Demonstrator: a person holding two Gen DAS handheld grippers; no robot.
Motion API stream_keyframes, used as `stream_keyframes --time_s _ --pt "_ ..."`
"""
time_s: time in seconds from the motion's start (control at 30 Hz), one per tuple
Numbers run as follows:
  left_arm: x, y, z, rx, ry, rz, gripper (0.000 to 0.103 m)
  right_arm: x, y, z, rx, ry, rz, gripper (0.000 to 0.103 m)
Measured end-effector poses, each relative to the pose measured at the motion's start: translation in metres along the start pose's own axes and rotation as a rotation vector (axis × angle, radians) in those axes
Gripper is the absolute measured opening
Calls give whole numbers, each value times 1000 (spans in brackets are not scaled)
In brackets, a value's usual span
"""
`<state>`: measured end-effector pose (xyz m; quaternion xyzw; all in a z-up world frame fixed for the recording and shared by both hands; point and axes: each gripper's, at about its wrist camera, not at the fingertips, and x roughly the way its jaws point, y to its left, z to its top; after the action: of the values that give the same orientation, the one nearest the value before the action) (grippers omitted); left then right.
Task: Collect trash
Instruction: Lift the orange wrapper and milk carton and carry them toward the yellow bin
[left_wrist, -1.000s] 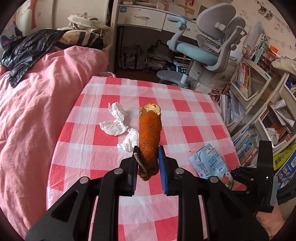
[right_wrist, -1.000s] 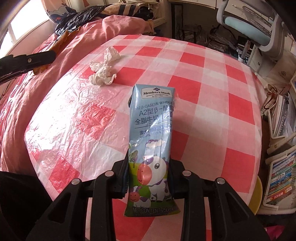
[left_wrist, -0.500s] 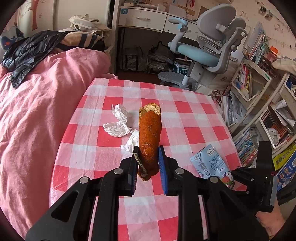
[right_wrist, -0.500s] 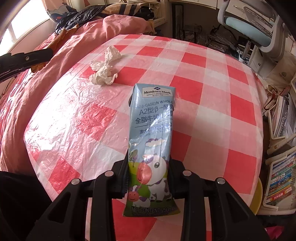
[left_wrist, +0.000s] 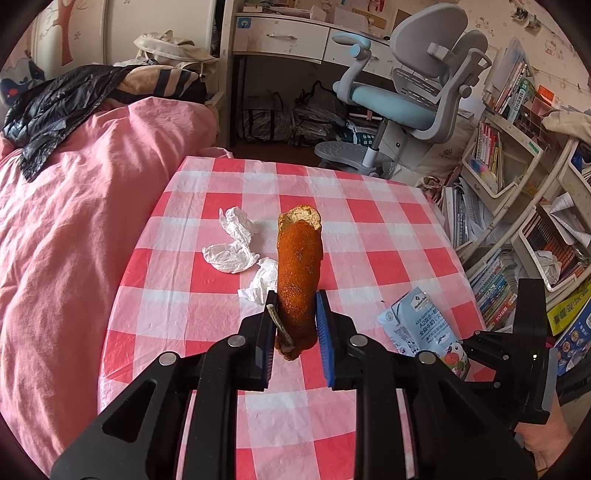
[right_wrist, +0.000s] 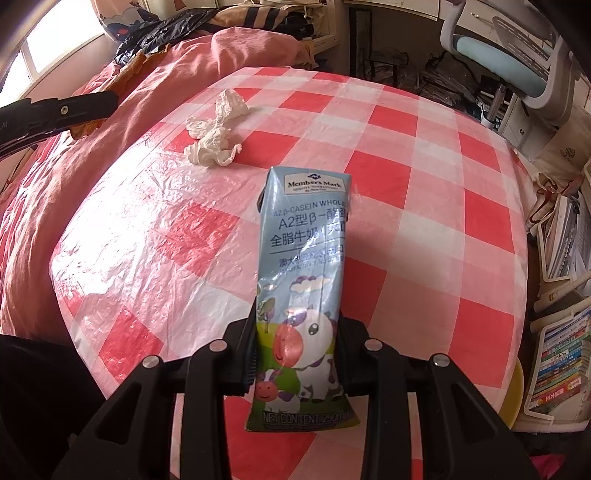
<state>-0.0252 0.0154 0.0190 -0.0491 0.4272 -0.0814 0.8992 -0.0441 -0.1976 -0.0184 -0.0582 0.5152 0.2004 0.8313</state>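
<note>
My left gripper (left_wrist: 294, 325) is shut on a long strip of orange peel (left_wrist: 298, 273), held up above the red-and-white checked tablecloth (left_wrist: 369, 236). My right gripper (right_wrist: 297, 347) is shut on a light blue milk carton (right_wrist: 304, 280) with a cartoon cow, also lifted over the cloth. That carton (left_wrist: 424, 328) and the right gripper show at the lower right of the left wrist view. Crumpled white tissues (left_wrist: 236, 247) lie on the table beyond the peel, and the same tissues (right_wrist: 216, 136) sit far left in the right wrist view.
A pink bedspread (left_wrist: 74, 221) borders the table on the left, with a black jacket (left_wrist: 55, 99) on it. A grey and blue desk chair (left_wrist: 413, 96) stands behind the table. Crowded bookshelves (left_wrist: 517, 206) and stacked books (right_wrist: 561, 354) line the right side.
The left wrist view has pulled back slightly from the table with the peel still held. The right gripper and its carton have stayed put.
</note>
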Motion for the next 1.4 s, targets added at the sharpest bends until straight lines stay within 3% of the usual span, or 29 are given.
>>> stream_keyframes --time_s 1.4 --pt "3 -8 2 14 1 1 20 0 8 -1 -30 -1 4 34"
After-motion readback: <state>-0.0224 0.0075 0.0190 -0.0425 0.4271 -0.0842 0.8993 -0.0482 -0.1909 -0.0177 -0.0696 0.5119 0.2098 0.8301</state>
